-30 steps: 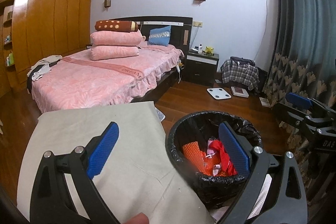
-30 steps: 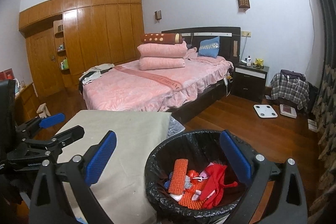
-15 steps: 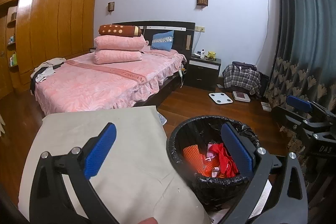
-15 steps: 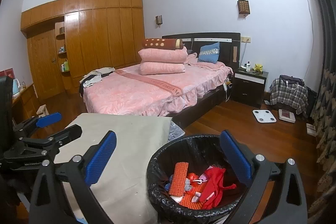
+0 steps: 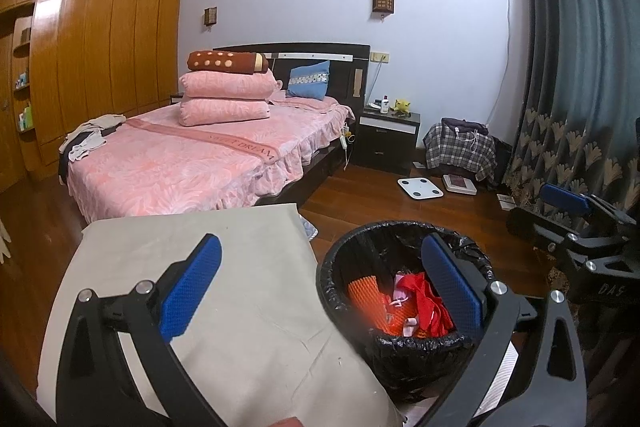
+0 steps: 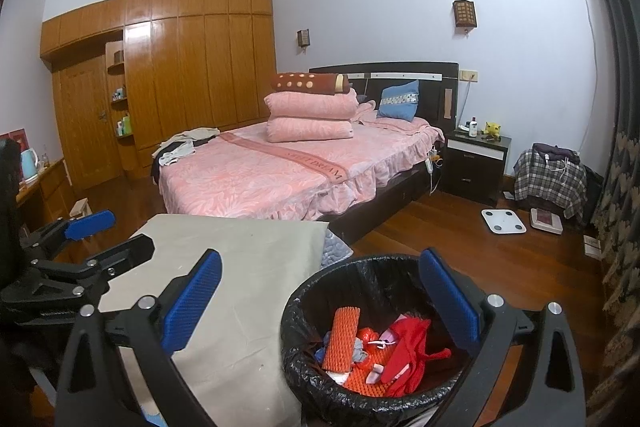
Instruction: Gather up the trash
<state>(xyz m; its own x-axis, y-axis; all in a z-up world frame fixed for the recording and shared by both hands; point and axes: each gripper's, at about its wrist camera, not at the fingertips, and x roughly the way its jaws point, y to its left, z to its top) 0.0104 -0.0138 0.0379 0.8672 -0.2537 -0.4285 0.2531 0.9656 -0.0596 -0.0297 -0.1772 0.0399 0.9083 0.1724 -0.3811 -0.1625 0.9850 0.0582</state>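
Around us we see a pink-covered bed [image 6: 280,171] with stacked pillows, a dark wooden nightstand [image 6: 476,163] and a white bathroom scale [image 6: 503,221] on the wood floor. A beige cloth-covered table [image 5: 224,291] sits just left of the round bin lined with a black plastic bag [image 6: 320,387]. Inside lie an orange ridged piece [image 6: 341,337] and red crumpled trash [image 6: 408,351]. Our left gripper [image 5: 320,291] and right gripper [image 6: 320,303] both hang above with jaws spread wide, holding nothing.
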